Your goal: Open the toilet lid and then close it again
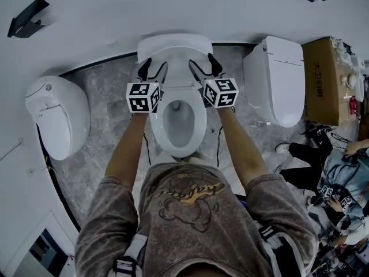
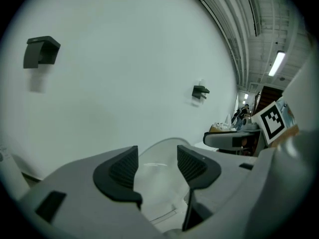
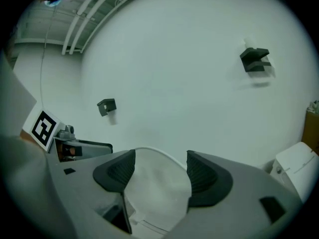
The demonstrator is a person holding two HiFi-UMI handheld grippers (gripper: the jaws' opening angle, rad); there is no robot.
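The white toilet point(image 1: 183, 133) stands against the wall in the head view. Its seat is down and the bowl shows. The lid point(image 1: 174, 44) stands upright against the wall. My left gripper point(image 1: 153, 69) reaches to the lid's left part, and my right gripper point(image 1: 204, 67) to its right part. In the left gripper view the left gripper point(image 2: 156, 164) stands open, and the lid point(image 2: 160, 187) shows past the gap, untouched by the pads. The right gripper point(image 3: 159, 171) is open in its own view as well, with the lid point(image 3: 157, 199) beyond the gap.
A second white toilet point(image 1: 57, 117) stands at the left and a third point(image 1: 277, 79) at the right. A cardboard box point(image 1: 323, 79) sits at the far right, with a seated person point(image 1: 340, 172) below it. Black brackets point(image 1: 26, 19) hang on the wall.
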